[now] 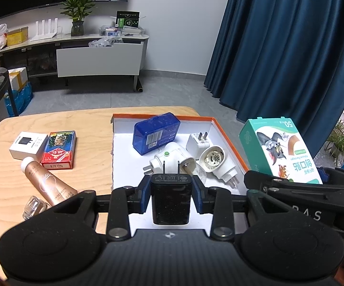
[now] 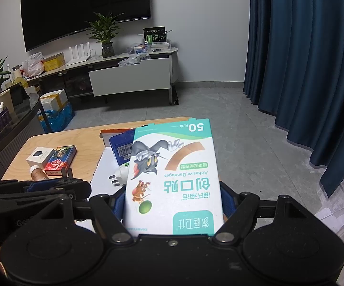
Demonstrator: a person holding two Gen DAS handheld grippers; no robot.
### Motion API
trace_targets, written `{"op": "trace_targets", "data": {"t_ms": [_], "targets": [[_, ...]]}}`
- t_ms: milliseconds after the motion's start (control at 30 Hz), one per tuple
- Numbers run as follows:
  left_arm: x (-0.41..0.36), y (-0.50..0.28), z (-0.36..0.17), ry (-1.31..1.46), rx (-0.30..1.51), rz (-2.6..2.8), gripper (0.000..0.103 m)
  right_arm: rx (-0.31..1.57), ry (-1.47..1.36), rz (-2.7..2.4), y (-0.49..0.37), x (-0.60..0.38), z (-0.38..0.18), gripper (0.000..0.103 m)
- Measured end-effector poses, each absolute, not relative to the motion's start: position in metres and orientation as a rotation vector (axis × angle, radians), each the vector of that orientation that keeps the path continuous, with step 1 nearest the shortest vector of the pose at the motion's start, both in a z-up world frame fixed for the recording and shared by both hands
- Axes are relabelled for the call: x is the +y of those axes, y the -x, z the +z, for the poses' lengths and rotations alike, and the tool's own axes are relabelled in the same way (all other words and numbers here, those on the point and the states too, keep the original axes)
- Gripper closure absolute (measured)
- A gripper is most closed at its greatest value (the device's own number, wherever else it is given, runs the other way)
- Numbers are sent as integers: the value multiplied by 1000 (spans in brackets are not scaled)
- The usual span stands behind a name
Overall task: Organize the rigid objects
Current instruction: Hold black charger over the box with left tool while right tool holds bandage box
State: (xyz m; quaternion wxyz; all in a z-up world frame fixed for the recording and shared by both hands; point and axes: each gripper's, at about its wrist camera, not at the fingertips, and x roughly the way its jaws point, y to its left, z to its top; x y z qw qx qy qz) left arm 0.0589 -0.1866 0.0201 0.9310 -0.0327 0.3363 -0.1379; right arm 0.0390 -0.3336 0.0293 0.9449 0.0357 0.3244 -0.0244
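My left gripper (image 1: 171, 191) is shut on a black plug charger (image 1: 171, 197), prongs pointing forward, held over the near edge of the orange-rimmed white tray (image 1: 229, 140). In the tray lie a blue plastic box (image 1: 156, 133), a white plug adapter (image 1: 199, 141) and two white plug-in devices (image 1: 172, 160), (image 1: 217, 163). My right gripper (image 2: 173, 205) is shut on a bandage box (image 2: 173, 178) with a cartoon cat. It hovers over the tray's right side and also shows in the left wrist view (image 1: 281, 150).
On the wooden table (image 1: 91, 128) left of the tray lie a white carton (image 1: 27, 145), a red card pack (image 1: 58, 152), a gold hand-cream tube (image 1: 47, 182) and a small glass bottle (image 1: 34, 207). Beyond are the floor, a TV cabinet and blue curtains.
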Motion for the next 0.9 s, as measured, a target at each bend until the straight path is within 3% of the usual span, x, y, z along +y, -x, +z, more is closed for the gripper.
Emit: {"op": "trace_targets", "data": {"t_ms": [900], "targets": [[-188, -58, 22, 61, 680, -286, 66, 655, -74, -52, -38, -334, 30, 15]]}}
